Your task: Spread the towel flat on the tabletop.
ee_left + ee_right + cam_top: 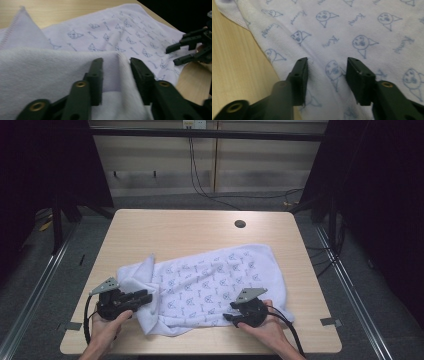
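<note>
We see a white printed cloth [210, 280] spread across the near half of the table [175, 227]. Our left gripper [145, 296] sits at the cloth's near-left end, jaws parted with a raised fold [122, 75] between them, not pinched. Our right gripper [229, 312] rests over the near-right edge, jaws apart, gripping nothing.

Two matte black plastic two-jaw grippers here, the left gripper [131, 298] and the right gripper [231, 313], each capped by a grey three-cornered plate and trailing a black cable. Brass-coloured rivets dot the jaw arms; small screws stud the ribbed pads. Bare forearms, no sleeves.
</note>
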A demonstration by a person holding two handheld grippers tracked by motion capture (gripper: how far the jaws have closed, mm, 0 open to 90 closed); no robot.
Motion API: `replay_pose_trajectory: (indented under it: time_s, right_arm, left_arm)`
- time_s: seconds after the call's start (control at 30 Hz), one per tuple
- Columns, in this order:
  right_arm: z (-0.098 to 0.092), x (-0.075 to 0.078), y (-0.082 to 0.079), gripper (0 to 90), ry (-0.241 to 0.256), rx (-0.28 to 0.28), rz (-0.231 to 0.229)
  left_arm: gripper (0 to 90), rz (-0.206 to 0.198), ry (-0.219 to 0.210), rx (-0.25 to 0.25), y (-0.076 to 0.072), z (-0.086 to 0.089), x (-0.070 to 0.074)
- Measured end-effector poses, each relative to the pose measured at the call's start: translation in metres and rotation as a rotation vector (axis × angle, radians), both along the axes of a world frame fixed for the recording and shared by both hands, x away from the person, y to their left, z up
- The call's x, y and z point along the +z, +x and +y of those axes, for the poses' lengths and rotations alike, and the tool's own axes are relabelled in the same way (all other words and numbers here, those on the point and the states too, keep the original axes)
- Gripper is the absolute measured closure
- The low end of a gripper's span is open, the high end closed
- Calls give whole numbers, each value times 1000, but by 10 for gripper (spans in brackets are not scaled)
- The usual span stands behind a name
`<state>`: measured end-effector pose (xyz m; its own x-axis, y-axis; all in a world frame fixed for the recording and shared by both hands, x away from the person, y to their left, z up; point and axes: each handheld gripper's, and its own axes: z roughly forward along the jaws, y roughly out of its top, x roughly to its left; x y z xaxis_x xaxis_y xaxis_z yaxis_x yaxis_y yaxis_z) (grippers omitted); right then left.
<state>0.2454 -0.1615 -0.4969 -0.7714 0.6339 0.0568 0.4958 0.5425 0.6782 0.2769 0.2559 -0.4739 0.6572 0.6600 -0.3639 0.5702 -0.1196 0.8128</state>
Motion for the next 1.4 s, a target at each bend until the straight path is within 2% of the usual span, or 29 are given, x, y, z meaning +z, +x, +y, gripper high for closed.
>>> replay_pose_trajectory:
  time_s: [0.03,0.1,0.13,0.2,0.27,0.3,0.37,0.4,0.47,0.5,0.57,0.63,0.7,0.73,0.77,0.8,0.87,0.9,1.0,1.03,1.1,1.17,1.3,1.33,1.37,1.4]
  right_arm:
    - [-1,0,1,651,14,-9,3]
    - [-10,0,6,772,12,-26,13]
    - [-18,1,10,784,22,-39,28]
    - [-30,2,16,806,2,-65,32]
    - [-47,2,26,810,18,-79,49]
    - [-59,1,33,813,22,-110,55]
    - [-71,2,40,813,2,-142,42]
    - [-81,1,47,813,7,-172,45]
    - [-95,0,56,806,21,-197,41]
    - [-102,0,60,795,25,-238,42]
    - [-109,0,64,721,37,-271,32]
    - [-108,5,59,616,52,-279,19]
    - [-98,14,52,584,83,-256,-12]
    - [-92,18,48,580,94,-240,-25]
    - [-82,22,44,574,114,-211,-33]
    - [-76,24,42,574,129,-193,-36]
    - [-55,28,36,573,148,-129,-25]
    - [-48,28,35,573,154,-108,-23]
    - [-16,26,30,567,163,-25,13]
    - [-6,25,29,566,159,1,21]
    - [14,23,29,566,178,50,46]
    - [32,21,31,568,171,89,55]
    - [62,15,37,576,188,139,84]
    - [68,13,38,576,196,151,92]
    - [74,11,40,573,199,164,98]
    - [79,9,41,573,199,168,101]
  left_arm:
    - [531,-1,-1,10,1,2,1]
    - [489,-9,-15,26,4,6,5]
    - [474,-14,-15,29,6,8,6]
    - [442,-17,-27,49,10,10,9]
    - [440,-27,-23,41,15,10,10]
    - [440,-23,-24,44,16,9,10]
    - [436,-20,-11,43,20,7,9]
    - [436,-17,-8,49,22,6,9]
    - [439,4,-5,47,29,3,5]
    - [446,9,13,47,33,1,3]
    - [446,22,58,33,40,-4,-4]
    - [453,41,92,8,46,-10,-12]
    - [483,72,116,-40,48,-16,-19]
    - [572,84,163,-53,47,-19,-23]
    - [677,96,184,-66,46,-21,-25]
    - [739,103,200,-87,44,-23,-27]
    - [844,105,205,-107,40,-25,-26]
    - [868,103,201,-129,38,-24,-26]
    - [879,110,201,-156,29,-23,-26]
    - [879,129,182,-168,25,-22,-27]
    - [877,129,186,-179,18,-23,-27]
    - [874,140,195,-190,9,-25,-26]
    - [833,158,195,-271,-12,-34,-24]
    - [812,154,192,-297,-16,-37,-23]
    - [795,128,199,-299,-20,-38,-20]
    - [782,95,156,-287,-20,-37,-16]
